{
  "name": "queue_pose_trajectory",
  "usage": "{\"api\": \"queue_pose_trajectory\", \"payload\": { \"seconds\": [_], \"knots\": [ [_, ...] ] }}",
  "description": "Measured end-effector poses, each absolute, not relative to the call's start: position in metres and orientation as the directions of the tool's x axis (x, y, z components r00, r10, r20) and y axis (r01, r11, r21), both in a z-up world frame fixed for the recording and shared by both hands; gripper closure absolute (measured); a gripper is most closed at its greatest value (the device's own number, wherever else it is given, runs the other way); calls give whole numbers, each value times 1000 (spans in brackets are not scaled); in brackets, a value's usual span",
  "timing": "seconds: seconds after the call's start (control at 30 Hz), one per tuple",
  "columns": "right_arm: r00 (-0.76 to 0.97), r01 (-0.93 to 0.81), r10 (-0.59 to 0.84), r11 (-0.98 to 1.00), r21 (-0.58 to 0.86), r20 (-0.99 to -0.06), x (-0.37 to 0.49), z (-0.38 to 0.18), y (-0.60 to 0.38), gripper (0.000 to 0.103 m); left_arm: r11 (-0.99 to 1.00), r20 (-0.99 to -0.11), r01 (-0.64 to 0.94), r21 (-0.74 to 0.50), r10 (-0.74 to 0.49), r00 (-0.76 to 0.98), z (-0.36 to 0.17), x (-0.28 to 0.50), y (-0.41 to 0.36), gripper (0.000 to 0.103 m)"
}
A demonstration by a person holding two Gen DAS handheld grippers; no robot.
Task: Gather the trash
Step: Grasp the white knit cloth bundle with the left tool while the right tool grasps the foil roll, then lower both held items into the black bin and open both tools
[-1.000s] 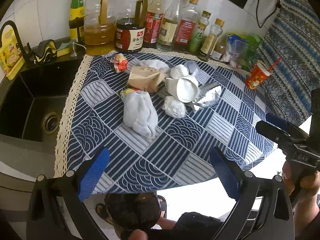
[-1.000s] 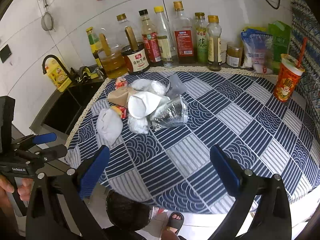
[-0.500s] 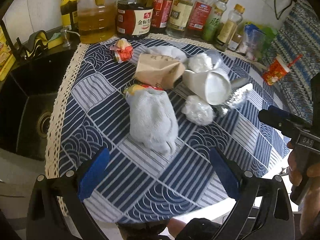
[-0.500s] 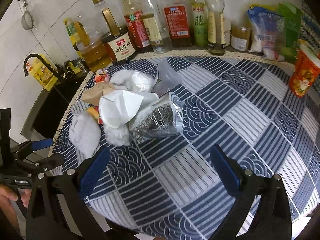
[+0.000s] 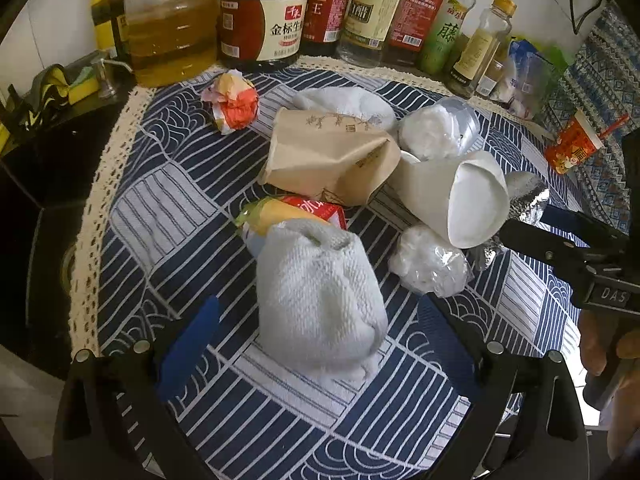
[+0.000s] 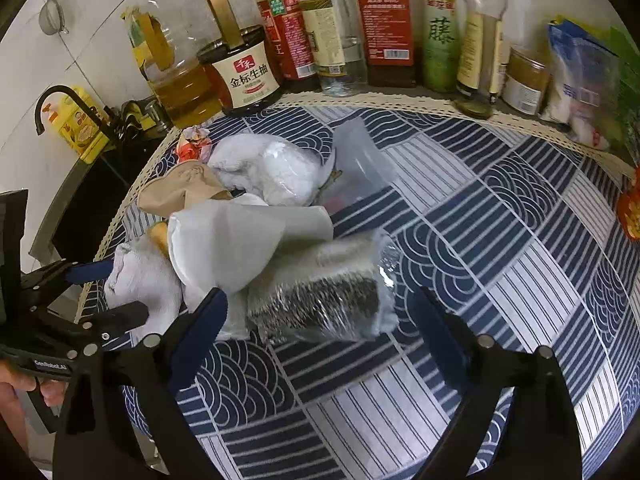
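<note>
Both grippers are closing in for a first pickup. The left gripper [image 5: 318, 334] is spread around the white towel wad [image 5: 320, 300], nearest of the trash beside the white paper cup [image 5: 460, 200]. The right gripper [image 6: 320, 320], also spread, is facing the foil pouch [image 6: 320, 292] under that cup. Next, each needs squeezing shut.

Soy sauce jug [image 6: 244, 76] label: 金标生抽; green bottle [image 6: 440, 32]: 藤; right gripper [image 5: 608, 296]: DAS.

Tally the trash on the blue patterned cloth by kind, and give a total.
White cloth or tissue bundles: 2, the near one and the far one
Clear bags of white stuff: 2
Crushed paper cups: 2, brown and white
Crumpled wrappers: 2, orange-white and red-yellow
Silver foil bag: 1
Total: 9
</note>
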State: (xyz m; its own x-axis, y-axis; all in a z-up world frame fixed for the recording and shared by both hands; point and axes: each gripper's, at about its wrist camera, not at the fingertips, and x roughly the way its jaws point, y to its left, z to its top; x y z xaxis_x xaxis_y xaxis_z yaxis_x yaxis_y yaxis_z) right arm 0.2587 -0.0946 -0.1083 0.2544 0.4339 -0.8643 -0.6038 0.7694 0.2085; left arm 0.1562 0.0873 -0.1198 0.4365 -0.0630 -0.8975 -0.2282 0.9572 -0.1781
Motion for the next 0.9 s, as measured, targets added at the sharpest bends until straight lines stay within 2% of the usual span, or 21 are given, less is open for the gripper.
{"api": "queue_pose_trajectory", "payload": {
  "seconds": [0.1, 0.2, 0.27, 0.47, 0.67, 0.9],
  "knots": [
    [234, -609, 435, 763, 217, -870, 262, -114, -90, 14, 959, -900, -218, -180, -72, 430, -125, 161, 88, 9],
    [233, -611, 422, 765, 206, -876, 264, -119, -88, 21, 956, -905, -225, -188, -80, 418, -130, 165, 92, 20],
    [240, -613, 422, 764, 201, -874, 264, -118, -88, 23, 954, -907, -227, -195, -88, 411, -133, 167, 94, 33],
    [255, -609, 409, 772, 184, -876, 261, -117, -90, 26, 952, -906, -220, -212, -107, 410, -135, 168, 96, 51],
    [263, -596, 408, 781, 185, -874, 257, -110, -99, 26, 953, -898, -213, -217, -110, 425, -129, 163, 93, 61],
    [275, -586, 415, 787, 191, -867, 242, -98, -111, 26, 949, -884, -209, -237, -121, 452, -117, 147, 90, 64]
  ]
}}
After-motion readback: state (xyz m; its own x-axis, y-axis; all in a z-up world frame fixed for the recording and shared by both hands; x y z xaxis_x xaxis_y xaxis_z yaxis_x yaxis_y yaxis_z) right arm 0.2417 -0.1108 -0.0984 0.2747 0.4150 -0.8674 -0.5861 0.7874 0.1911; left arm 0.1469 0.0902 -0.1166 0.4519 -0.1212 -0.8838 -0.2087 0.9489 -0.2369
